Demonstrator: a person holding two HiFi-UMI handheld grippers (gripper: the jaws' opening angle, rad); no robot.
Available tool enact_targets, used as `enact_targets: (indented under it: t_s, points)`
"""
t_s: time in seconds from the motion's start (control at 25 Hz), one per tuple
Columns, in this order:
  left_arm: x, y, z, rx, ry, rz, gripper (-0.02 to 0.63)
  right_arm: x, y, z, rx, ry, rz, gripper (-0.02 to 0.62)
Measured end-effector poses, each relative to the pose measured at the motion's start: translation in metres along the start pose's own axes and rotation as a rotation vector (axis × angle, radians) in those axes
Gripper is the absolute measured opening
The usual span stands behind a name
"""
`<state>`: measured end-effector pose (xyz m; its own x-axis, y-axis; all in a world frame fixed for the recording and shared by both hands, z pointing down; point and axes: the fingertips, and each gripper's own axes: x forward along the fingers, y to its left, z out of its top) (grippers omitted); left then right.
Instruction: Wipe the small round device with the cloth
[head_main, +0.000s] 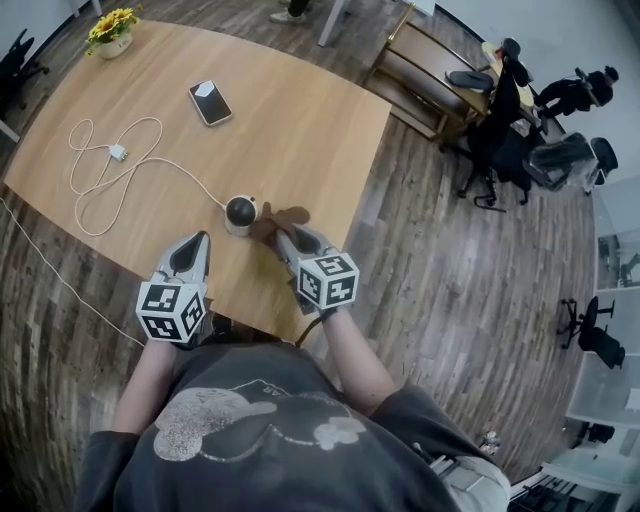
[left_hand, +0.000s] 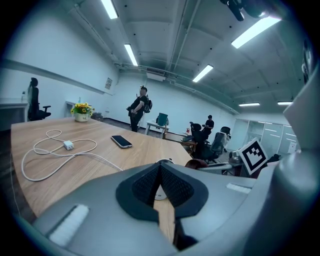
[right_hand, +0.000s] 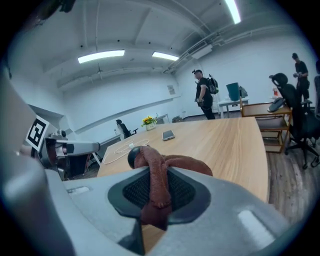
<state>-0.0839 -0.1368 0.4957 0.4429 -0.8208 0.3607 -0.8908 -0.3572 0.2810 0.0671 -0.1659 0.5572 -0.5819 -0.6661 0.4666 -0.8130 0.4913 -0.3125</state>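
Observation:
The small round device (head_main: 240, 211) is white with a dark dome top and stands near the wooden table's (head_main: 320, 130) front edge. A white cable runs from it. My right gripper (head_main: 283, 236) is shut on a brown cloth (head_main: 280, 217), which bunches against the device's right side. In the right gripper view the cloth (right_hand: 160, 185) hangs between the pads, with the device's dark dome (right_hand: 131, 157) just behind it. My left gripper (head_main: 200, 239) sits a little left of and nearer than the device, jaws shut and holding nothing. Its pads mostly hide the device (left_hand: 165, 161).
A phone (head_main: 210, 102) lies farther back on the table. A looped white cable with a plug (head_main: 117, 152) is at the left, a flower pot (head_main: 111, 33) at the far corner. Office chairs (head_main: 500, 100) and people stand beyond the table's right edge.

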Motion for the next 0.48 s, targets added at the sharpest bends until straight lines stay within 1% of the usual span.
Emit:
enact_targets:
  t_s: [0.12,0.2,0.36,0.48]
  points:
    - [0.000,0.001,0.005,0.001,-0.007,0.005,0.018,-0.021,-0.016,0.024,0.016,-0.083,-0.037,0.062]
    - [0.000,0.002,0.008,0.001,-0.014,0.008,0.018,-0.032,-0.023,0.044,0.029,-0.138,-0.046,0.061]
    - [0.003,0.003,0.012,0.004,-0.023,0.010,0.018,-0.033,-0.022,0.083,0.032,-0.212,-0.005,0.061]
    - [0.006,0.000,0.015,0.007,-0.025,0.010,0.018,-0.012,-0.015,0.094,0.002,-0.200,0.031,0.061]
